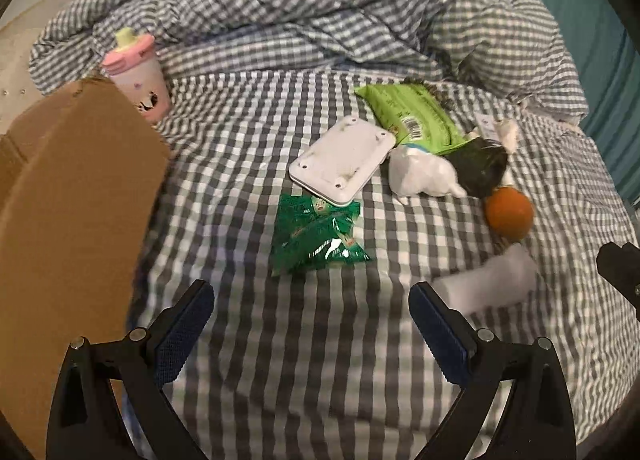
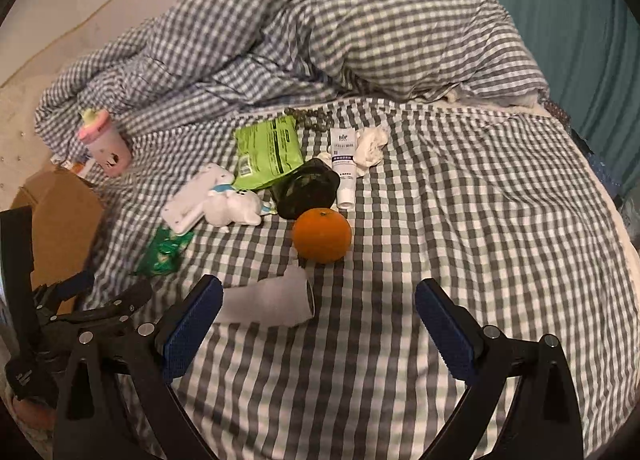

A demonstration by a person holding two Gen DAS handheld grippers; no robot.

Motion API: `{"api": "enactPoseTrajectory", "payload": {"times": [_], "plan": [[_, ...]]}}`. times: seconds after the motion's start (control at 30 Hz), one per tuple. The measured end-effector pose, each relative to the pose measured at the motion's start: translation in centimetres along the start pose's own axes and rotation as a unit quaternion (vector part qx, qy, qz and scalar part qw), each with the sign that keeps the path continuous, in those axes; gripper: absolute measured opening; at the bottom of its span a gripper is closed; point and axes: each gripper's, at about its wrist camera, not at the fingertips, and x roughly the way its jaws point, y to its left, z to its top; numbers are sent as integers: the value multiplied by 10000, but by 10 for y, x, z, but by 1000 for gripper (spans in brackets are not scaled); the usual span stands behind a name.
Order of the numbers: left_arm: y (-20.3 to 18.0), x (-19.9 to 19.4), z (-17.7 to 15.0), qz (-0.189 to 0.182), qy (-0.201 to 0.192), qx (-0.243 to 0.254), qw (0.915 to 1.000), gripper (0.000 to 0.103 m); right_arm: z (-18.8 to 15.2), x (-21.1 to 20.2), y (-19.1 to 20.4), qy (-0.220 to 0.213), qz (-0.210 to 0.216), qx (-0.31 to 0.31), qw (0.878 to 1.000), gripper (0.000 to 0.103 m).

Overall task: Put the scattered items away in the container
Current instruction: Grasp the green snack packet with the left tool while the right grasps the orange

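Scattered items lie on a checked bed sheet. In the left wrist view I see a dark green snack packet (image 1: 316,236), a white flat device (image 1: 342,160), a white plush toy (image 1: 424,174), a light green pouch (image 1: 416,116), an orange (image 1: 510,212) and a white cylinder (image 1: 488,286). A cardboard box (image 1: 68,196) stands at the left. My left gripper (image 1: 312,300) is open and empty, just short of the packet. My right gripper (image 2: 318,300) is open and empty, with the white cylinder (image 2: 276,302) by its left finger and the orange (image 2: 322,235) ahead.
A pink cup (image 1: 138,76) stands behind the box. A white tube (image 2: 345,168), a crumpled tissue (image 2: 370,146), a black bundle (image 2: 306,188) and dark beads (image 2: 312,118) lie further back. A bunched checked duvet (image 2: 340,32) fills the far side. A teal curtain (image 2: 580,20) hangs at the right.
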Motion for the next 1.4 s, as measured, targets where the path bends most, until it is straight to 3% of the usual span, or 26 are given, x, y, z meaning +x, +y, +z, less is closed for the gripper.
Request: {"api": "enactPoseTrajectory", "payload": {"times": [0.47,0.5,0.67,0.73,0.97,1.2,1.23,1.27,1.3,1.4], "plan": [[8,68,17,75,328,-257,9991,99,15,65,-6,432,-15,-54,9991,97],[8,69,17,84,320,-246,9992,94,15,68,-6,437,-7,-65,9990,97],[8,68,18,84,270,-147,9995,42,16,72,-5,433,-2,-78,9990,97],[9,62,18,159,217,-115,9996,31,17,73,-5,428,-11,-81,9990,97],[15,42,18,52,128,-192,9997,30,24,85,3,440,-66,-185,9988,97],[20,40,17,109,191,-247,9995,30,27,112,9,712,-310,-214,9967,96],[21,39,17,114,204,-259,9994,30,27,115,8,767,-389,-205,9961,84],[22,39,17,127,197,-275,9993,30,26,116,7,794,-412,-188,9958,61],[23,38,17,139,193,-286,9993,30,26,116,6,824,-337,-141,9959,57],[24,37,16,189,208,-314,9991,30,25,111,0,837,-196,-6,9963,57]]}}
